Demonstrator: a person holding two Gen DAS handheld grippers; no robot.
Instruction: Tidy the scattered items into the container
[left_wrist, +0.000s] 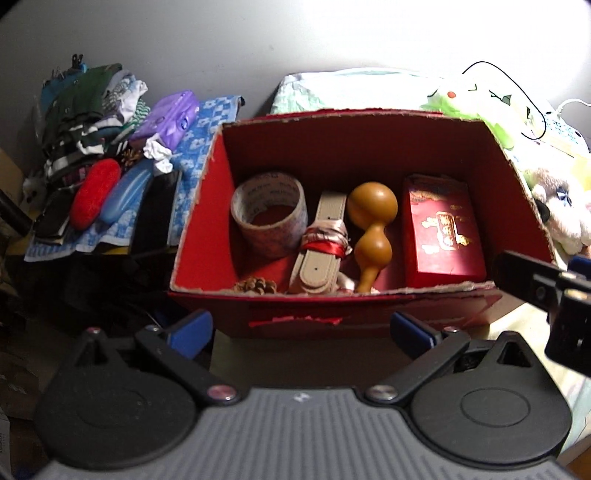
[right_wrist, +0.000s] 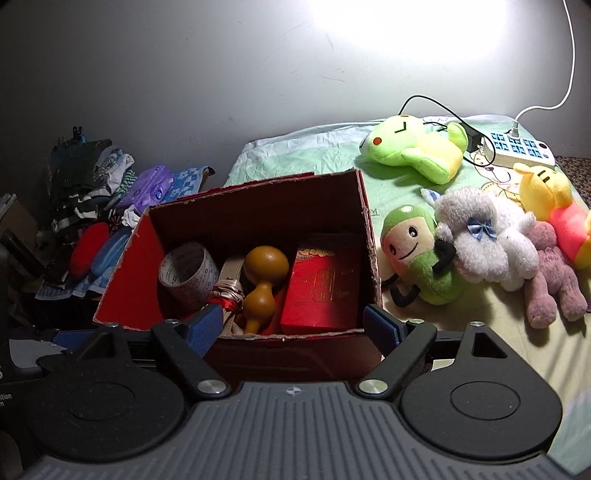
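- Holding both claws just short of the red cardboard box (left_wrist: 369, 147), you face its near wall; your left claw (left_wrist: 301, 330) is spread wide and grips nothing.
- Your right claw (right_wrist: 293, 326) is likewise released, blue pads (right_wrist: 207, 325) parted at the box's near rim, nothing between them.
- Inside the box, from left to right: a roll of tape (left_wrist: 269, 218) leaning on the left wall, a beige strap (left_wrist: 319, 243) bound with red ribbon, a brown gourd (left_wrist: 371, 232), and a red gift box (left_wrist: 443, 229) against the right wall.
- A pine cone (left_wrist: 255, 285) lies at the box's near left corner.
- The box sits on a bed (right_wrist: 332, 147), beside plush toys: a green frog (right_wrist: 413, 151), a green-capped doll (right_wrist: 417, 254), a white lamb (right_wrist: 487, 240), a pink bear (right_wrist: 554, 280) and a yellow bear (right_wrist: 554, 206).
- A white power strip (right_wrist: 517, 147) rests near the frog.
- Left of the box, folded clothes (left_wrist: 85, 110), a purple packet (left_wrist: 173, 114), a red case (left_wrist: 96, 192) and a blue case (left_wrist: 127, 194) crowd a blue patterned cloth (left_wrist: 199, 140).
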